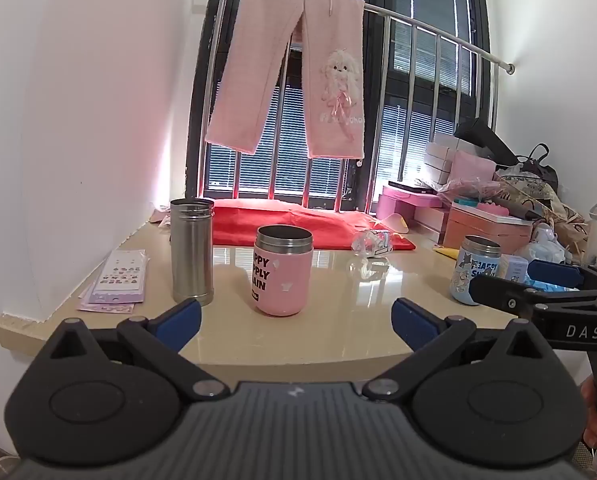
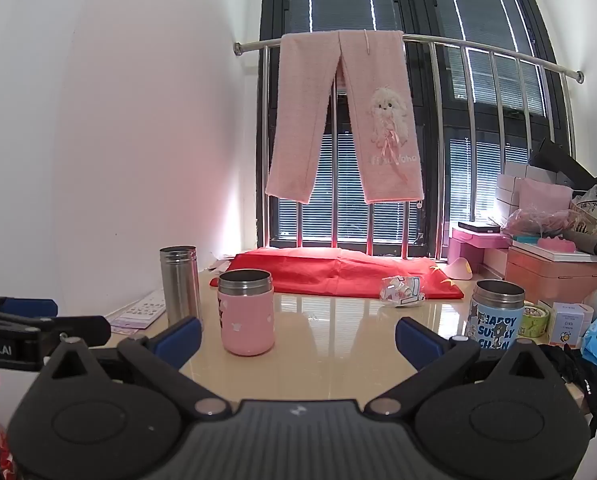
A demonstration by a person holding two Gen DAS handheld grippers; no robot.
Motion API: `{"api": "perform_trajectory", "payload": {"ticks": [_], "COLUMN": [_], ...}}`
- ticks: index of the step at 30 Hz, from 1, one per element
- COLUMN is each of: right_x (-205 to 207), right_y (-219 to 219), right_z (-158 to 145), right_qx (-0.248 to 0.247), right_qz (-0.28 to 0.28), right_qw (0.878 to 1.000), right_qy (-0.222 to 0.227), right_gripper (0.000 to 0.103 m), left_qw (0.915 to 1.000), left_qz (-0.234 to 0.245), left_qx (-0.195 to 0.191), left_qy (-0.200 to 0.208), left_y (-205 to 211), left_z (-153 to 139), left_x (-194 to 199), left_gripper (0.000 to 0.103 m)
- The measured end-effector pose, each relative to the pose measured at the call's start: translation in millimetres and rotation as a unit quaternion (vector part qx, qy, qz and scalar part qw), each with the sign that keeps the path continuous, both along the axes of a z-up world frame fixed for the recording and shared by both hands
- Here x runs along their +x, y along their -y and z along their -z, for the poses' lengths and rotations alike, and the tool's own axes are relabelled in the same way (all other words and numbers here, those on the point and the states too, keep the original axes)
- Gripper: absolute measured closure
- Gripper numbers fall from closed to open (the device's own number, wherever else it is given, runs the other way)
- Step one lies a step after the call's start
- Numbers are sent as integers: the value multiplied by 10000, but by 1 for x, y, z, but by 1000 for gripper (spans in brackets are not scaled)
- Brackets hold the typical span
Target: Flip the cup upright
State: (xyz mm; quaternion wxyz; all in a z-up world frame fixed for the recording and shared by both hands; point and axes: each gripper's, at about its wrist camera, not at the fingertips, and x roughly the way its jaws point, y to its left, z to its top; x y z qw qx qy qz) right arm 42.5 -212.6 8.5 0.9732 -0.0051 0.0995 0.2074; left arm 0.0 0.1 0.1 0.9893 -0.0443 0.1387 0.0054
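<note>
Cup status: all three stand mouth-up on the tabletop, so flipping appears complete. Left to right: steel cup, pink cup at centre, blue cup near the clutter. Left claw and right claw are spread wide, holding nothing, short of the cups.

Both fisheye views look forward from just behind their own wide-spread tongs, low over the near edge of the bench, facing the barred window with the pink trousers hung on its rail. The left view sits farther left and catches the right tongs at its right edge; the right view catches the left tongs at its left edge. Both share the pink cup, steel flask, blue cup and red cloth.
</note>
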Motion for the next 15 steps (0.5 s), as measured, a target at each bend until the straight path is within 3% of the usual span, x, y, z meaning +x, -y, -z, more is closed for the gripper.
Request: {"api": "perform_trajectory", "payload": {"ticks": [15], "right_x": [0], "right_y": [0], "right_z": [0], "right_qx": [11], "right_qz": [0], "right_qw": [10000], "right_qy": [-16], "right_gripper": [0], "left_qw": [10000], "left_qz": [-4], "left_qx": [5], "left_qy": [-1], "left_y": [0], "left_z": [0], "left_x": [0], "left_gripper": [0]}}
